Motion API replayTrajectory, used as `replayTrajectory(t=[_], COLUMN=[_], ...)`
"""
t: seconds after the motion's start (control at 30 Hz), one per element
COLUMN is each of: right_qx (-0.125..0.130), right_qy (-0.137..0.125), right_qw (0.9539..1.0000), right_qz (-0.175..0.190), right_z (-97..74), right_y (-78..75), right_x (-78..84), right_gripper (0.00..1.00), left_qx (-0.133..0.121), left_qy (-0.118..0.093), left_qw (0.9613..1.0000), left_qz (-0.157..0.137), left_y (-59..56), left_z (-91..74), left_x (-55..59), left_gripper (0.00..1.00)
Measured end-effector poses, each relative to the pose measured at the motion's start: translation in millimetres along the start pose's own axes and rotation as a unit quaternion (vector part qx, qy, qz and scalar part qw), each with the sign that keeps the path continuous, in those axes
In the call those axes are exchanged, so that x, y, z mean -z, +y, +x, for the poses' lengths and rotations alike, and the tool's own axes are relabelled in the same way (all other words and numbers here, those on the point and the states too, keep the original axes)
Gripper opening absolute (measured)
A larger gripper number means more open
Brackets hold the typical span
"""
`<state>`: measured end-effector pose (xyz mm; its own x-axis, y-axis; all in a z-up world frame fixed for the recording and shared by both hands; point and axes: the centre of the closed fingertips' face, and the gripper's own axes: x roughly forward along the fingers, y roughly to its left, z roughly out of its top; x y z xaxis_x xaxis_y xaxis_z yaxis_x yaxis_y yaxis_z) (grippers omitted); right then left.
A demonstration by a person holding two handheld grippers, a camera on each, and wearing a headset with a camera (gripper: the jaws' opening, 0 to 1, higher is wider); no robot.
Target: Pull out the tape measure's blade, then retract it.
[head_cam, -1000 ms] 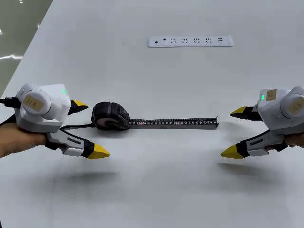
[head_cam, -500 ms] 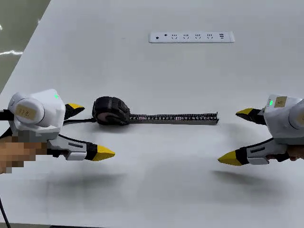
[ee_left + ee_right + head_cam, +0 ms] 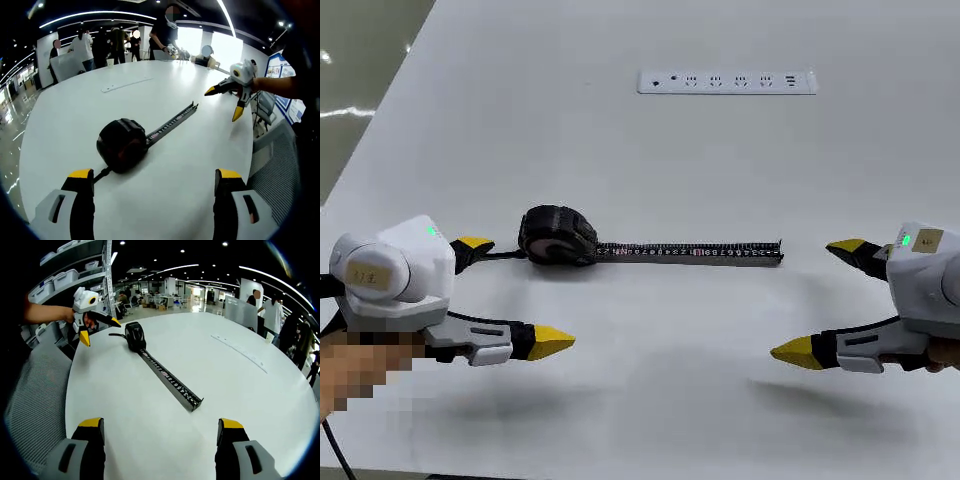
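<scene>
blade [image 3: 690, 251] numerals too small to read, nothing else legible

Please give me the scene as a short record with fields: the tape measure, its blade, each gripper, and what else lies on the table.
tape measure case: black, resting on the white table
blade: pulled out, lying flat on the table
left gripper: jaws open, holding nothing, case ahead of it and not gripped
right gripper: jaws open, holding nothing, apart from the blade's end
power strip: white, on the far part of the table
</scene>
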<state>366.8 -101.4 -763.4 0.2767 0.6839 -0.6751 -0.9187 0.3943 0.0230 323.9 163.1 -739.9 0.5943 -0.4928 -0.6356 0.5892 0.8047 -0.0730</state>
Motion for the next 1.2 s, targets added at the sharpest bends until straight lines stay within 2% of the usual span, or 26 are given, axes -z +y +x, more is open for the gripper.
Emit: replayTrajectory(t=[0.57, 0.9, 1.2], right_qx=[0.038, 0.069, 0.075], right_qy=[-0.035, -0.06, -0.069], right_qw=[0.9974, 0.9926, 0.9904], right_qz=[0.05, 0.081, 0.093], right_z=[-2.2, -8.1, -6.9], right_y=[13.7, 16.3, 26.5], right_x=[-11.0, -15.7, -20.4], right_gripper=[0.99, 0.99, 0.99], left_qx=[-0.028, -0.04, -0.058], left_qy=[-0.031, -0.047, -0.058], left_qw=[0.9988, 0.9975, 0.9956], left_qz=[-0.026, -0.036, -0.047], left_y=[-14.5, -22.3, -25.1], left_z=[-7.9, -15.1, -12.2], left_x=[-4.6, -7.9, -9.2], left_gripper=[0.99, 0.99, 0.99])
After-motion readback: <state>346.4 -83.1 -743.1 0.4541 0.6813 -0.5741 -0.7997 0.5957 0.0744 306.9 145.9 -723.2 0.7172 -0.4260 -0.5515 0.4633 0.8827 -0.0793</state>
